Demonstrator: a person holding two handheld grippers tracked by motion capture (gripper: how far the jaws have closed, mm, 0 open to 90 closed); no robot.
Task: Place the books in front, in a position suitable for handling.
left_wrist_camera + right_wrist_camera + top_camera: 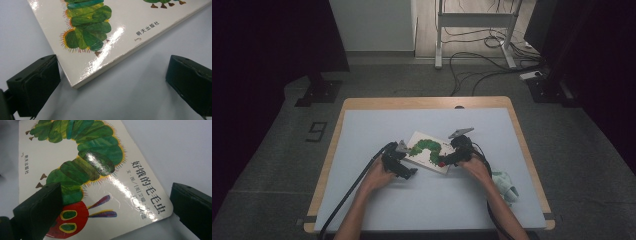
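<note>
Item: picture book [428,152], glossy caterpillar cover, lying flat and closed near the middle of the blue-grey table mat [377,130].

Left gripper [404,170]: you are holding it jaws wide at the book's near-left corner, gripping nothing.

Right gripper [447,161]: you are holding it jaws wide over the caterpillar's red head at the opposite corner, gripping nothing.

Risks: the slick cover is likely slipping from the pads; a jaw pushing the edge is probably sliding the book instead of lifting; pinching the cover alone could be bending it.

Also present: pale cloth [504,184] by your right forearm.
</note>
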